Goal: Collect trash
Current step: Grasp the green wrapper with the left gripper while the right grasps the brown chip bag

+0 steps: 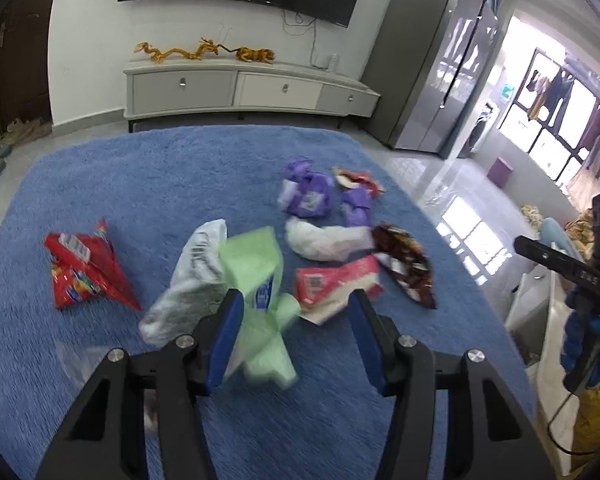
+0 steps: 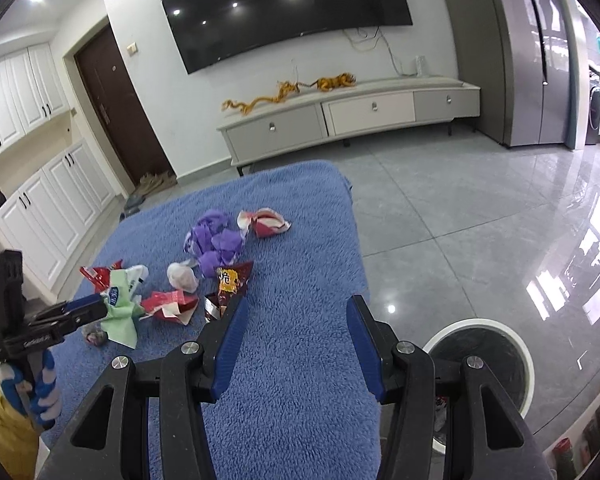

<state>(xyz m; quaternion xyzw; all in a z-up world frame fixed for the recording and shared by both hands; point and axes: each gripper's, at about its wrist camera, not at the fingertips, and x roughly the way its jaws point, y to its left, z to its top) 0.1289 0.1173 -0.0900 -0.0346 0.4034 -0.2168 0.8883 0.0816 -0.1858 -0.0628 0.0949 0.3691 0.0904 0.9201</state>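
Gaping with nothing between its fingers, the right gripper (image 2: 296, 344) hangs over the blue surface (image 2: 300, 240); the left gripper (image 1: 296, 336) stands released around a green wrapper (image 1: 256, 276).

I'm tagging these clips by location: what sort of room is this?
Most likely a home living room: a large wall-mounted TV hangs above a low media cabinet, and a blue rug strewn with wrappers lies on a glossy tiled floor.

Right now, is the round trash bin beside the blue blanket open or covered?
Open: the trash bin shows a dark interior inside its white rim, no lid visible.
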